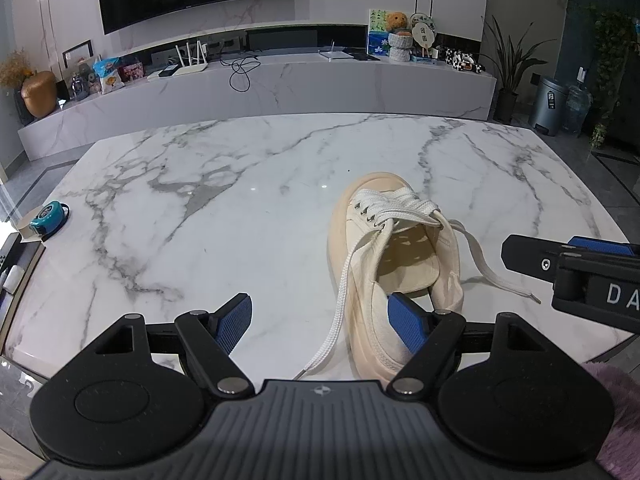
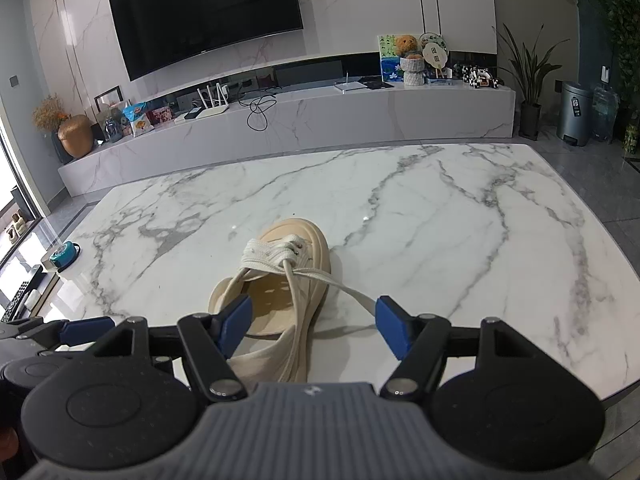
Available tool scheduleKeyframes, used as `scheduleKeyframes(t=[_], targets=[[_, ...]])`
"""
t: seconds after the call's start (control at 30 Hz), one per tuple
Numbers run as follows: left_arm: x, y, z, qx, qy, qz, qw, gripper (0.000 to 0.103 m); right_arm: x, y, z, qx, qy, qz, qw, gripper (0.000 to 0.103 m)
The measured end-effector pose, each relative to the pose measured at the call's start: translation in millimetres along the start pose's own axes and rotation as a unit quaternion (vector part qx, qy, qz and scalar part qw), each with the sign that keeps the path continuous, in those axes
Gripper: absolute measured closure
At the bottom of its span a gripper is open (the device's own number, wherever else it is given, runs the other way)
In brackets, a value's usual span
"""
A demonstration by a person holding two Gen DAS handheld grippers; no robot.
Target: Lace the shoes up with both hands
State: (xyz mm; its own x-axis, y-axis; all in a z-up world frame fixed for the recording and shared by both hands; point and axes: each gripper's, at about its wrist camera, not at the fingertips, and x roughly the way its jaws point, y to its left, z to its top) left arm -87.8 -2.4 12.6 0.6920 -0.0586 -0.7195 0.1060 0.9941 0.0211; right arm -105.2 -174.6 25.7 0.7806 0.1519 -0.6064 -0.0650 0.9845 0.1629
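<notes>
**Both hand-held grippers spread wide at the heel of a half-laced sneaker**

A cream canvas sneaker (image 1: pixel 384 264) sits on the white marble table (image 1: pixel 200 208), right of centre in the left wrist view and low centre in the right wrist view, its toe pointing away toward the TV wall. Its flat white lace is threaded through the front eyelets only, and 2 loose ends trail out. The left lace end (image 1: pixel 340 304) runs down the near side of the shoe toward the bottom of the frame. The right lace end (image 2: pixel 352 292) stretches across the table toward the lower right.

The left hand-held gripper (image 1: pixel 320 322) is released, its blue pads standing wide. One pad overlaps the shoe's heel in the picture; whether it touches, I cannot tell. The left lace end hangs between the pads, not pinched. The right hand-held gripper (image 2: pixel 314 328) is also released, its pads set either side of the heel, with the right lace end disappearing behind the right pad; contact there is unclear.

A teal tape measure (image 1: pixel 46 220) lies at the table's far left edge.
</notes>
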Motion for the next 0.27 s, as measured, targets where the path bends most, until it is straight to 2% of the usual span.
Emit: scheduleKeyframes(t=[0.27], targets=[[-1.1, -1.9, 0.1, 0.002, -0.002, 0.001, 1.0000, 0.028, -1.1, -1.9, -0.3, 0.002, -0.001, 0.002, 1.000, 0.032]])
